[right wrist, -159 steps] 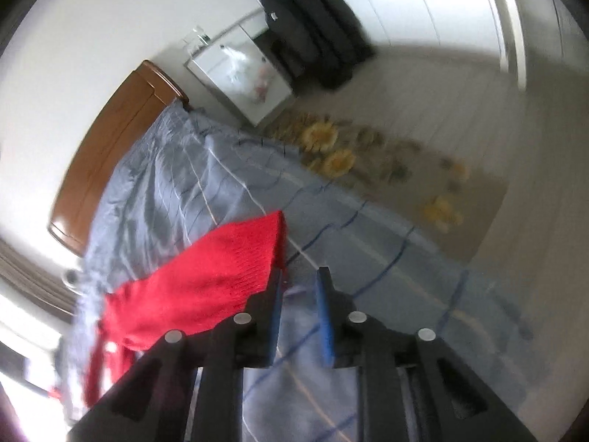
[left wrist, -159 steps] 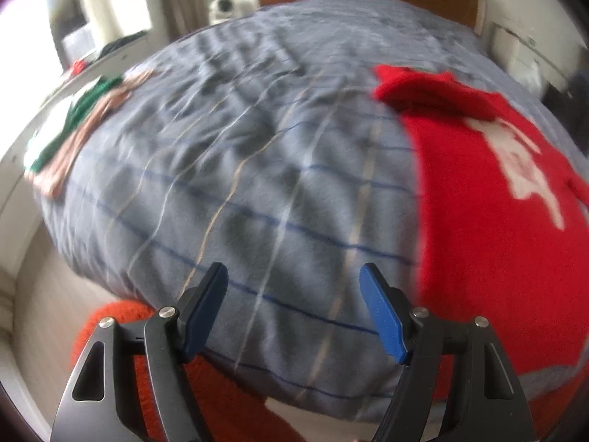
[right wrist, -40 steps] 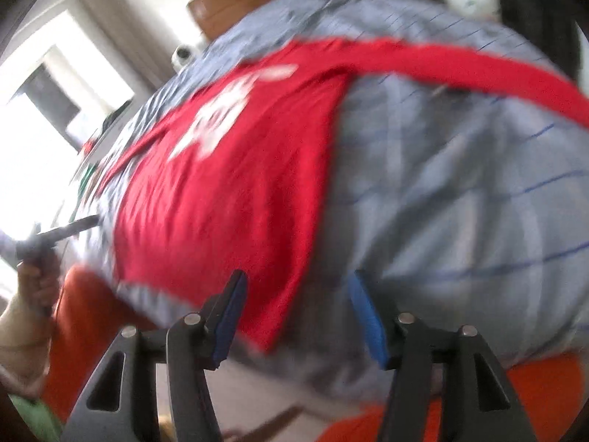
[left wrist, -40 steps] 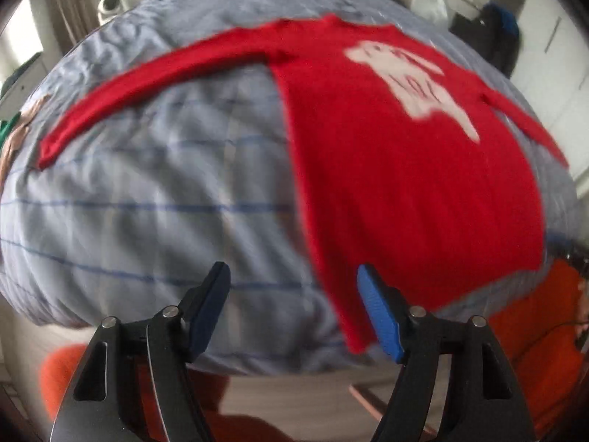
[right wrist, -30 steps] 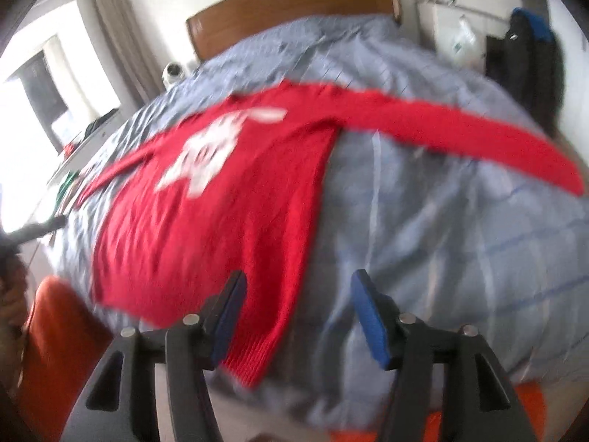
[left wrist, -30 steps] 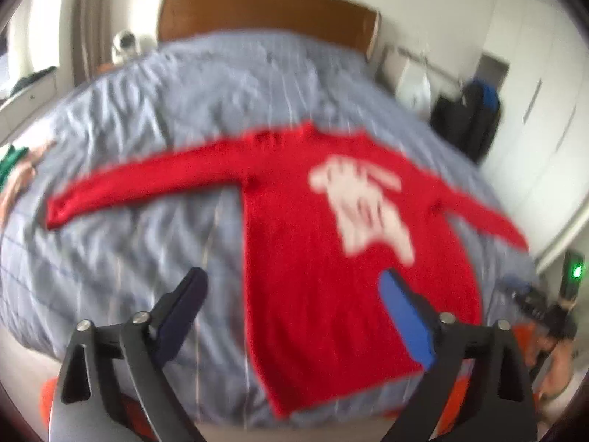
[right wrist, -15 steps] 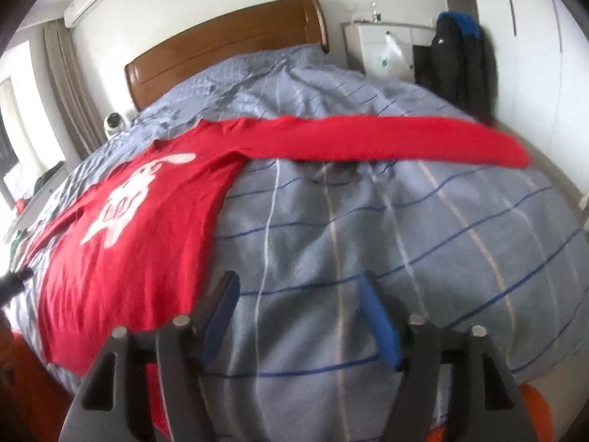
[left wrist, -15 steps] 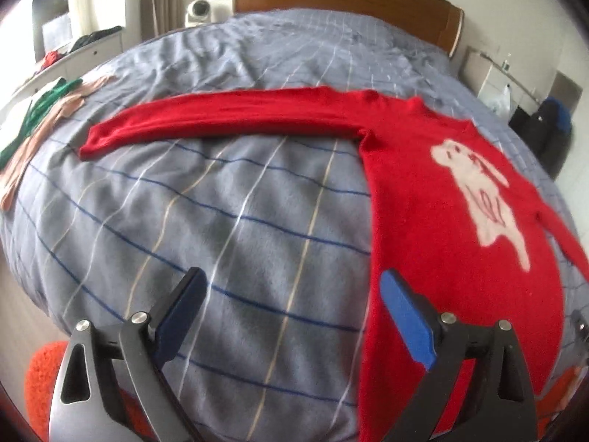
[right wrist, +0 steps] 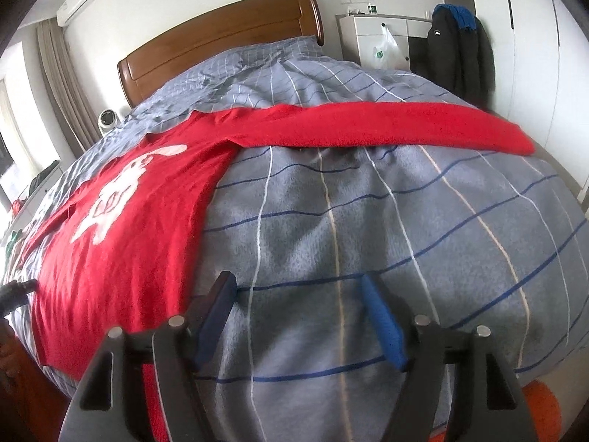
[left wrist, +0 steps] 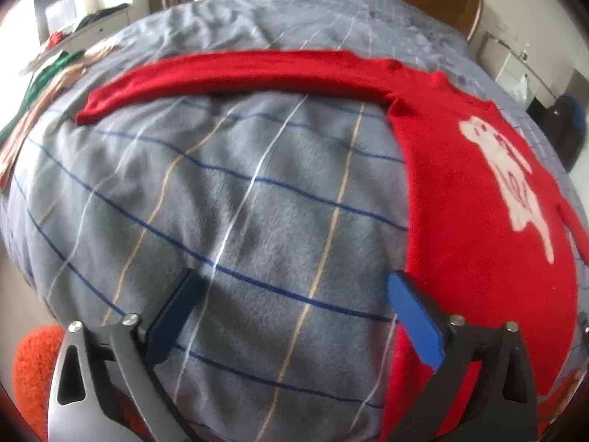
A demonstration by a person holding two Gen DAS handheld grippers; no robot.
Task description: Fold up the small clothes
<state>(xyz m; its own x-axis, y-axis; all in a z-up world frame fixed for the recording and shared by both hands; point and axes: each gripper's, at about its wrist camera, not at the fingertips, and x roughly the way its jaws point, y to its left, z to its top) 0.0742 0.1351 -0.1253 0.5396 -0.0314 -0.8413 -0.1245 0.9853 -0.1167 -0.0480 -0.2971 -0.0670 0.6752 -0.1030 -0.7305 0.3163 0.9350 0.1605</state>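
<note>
A small red sweater (left wrist: 475,199) with a white animal print lies flat on the grey striped bedspread (left wrist: 239,199), both sleeves spread straight out. My left gripper (left wrist: 294,287) is open and empty over bare bedspread, its right finger at the sweater's side edge; the left sleeve (left wrist: 235,73) stretches across ahead. The sweater also shows in the right wrist view (right wrist: 121,221). My right gripper (right wrist: 298,287) is open and empty over bedspread beside the body's right edge, below the right sleeve (right wrist: 386,125).
A wooden headboard (right wrist: 221,44) is at the far end. A white cabinet (right wrist: 386,40) and a hanging dark jacket (right wrist: 460,44) stand to the right. Green and pink clothes (left wrist: 48,81) lie at the bed's left edge. Orange fabric (left wrist: 33,361) shows below the bed edge.
Both grippers have come lower and closer to the bedspread, each to its own side of the sweater. Both stay open; the sweater has not moved.
</note>
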